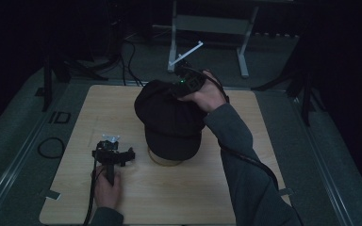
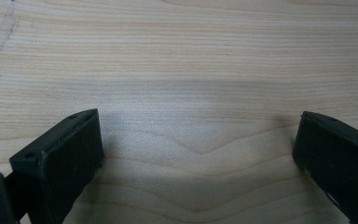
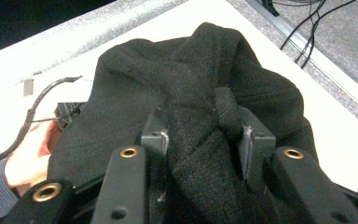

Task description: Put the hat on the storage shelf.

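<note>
A black cap is gripped at its far edge by the right gripper, while the left gripper rests spread apart on the wooden table

The cap is seen toward the far middle of the table, its brim laid over a pale ring on the near side; in the right gripper view a fold of the black fabric is pinched between the two jaws; the right gripper is held by the right hand at the far side of the cap; the left gripper is held by the left hand near the table's left front, well apart from the cap; in the left gripper view its jaws are spread wide over bare wood grain, nothing being held between them
</note>
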`<state>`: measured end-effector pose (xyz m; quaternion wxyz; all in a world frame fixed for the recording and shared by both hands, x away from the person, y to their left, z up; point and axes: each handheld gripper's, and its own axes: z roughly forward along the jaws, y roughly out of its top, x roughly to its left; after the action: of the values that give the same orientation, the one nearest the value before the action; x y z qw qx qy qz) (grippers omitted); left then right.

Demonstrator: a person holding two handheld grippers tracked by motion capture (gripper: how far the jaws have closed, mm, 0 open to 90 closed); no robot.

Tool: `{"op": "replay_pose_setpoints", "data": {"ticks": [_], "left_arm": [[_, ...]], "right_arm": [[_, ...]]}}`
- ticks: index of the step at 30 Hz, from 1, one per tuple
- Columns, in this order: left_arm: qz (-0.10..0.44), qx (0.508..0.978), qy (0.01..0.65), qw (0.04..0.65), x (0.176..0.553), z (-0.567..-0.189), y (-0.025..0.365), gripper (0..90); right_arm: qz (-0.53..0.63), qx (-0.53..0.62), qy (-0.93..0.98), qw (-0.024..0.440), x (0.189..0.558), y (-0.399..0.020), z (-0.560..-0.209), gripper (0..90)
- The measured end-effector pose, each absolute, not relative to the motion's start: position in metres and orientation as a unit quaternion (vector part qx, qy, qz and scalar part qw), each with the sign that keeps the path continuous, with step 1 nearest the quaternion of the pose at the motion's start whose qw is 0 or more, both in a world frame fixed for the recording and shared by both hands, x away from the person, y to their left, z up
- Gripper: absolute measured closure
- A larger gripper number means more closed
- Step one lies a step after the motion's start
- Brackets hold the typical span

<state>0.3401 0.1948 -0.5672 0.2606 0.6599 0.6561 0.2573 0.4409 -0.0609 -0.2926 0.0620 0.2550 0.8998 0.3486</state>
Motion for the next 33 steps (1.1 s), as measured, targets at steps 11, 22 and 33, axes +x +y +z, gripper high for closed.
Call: {"op": "replay_pose_setpoints", "data": {"ticks": [11, 22, 33], "left_arm": [[0.257, 0.66, 0.656, 0.261, 0.3401, -0.5672, 0.1948, 1.2], [0.257, 0.66, 0.656, 0.261, 0.3401, -0.5671, 0.1948, 1.2], [0.257, 0.66, 0.656, 0.261, 0.3401, -0.5672, 0.1948, 1.2]], "right_arm": [[0.344, 0.263, 0.899, 0.062, 0.4435, -0.0613, -0.2963, 53.7], [0.332, 0.261, 0.904, 0.067, 0.4418, -0.0571, -0.2986, 45.9], [0.325, 0.266, 0.904, 0.085, 0.4406, -0.0535, -0.2986, 33.8]]}}
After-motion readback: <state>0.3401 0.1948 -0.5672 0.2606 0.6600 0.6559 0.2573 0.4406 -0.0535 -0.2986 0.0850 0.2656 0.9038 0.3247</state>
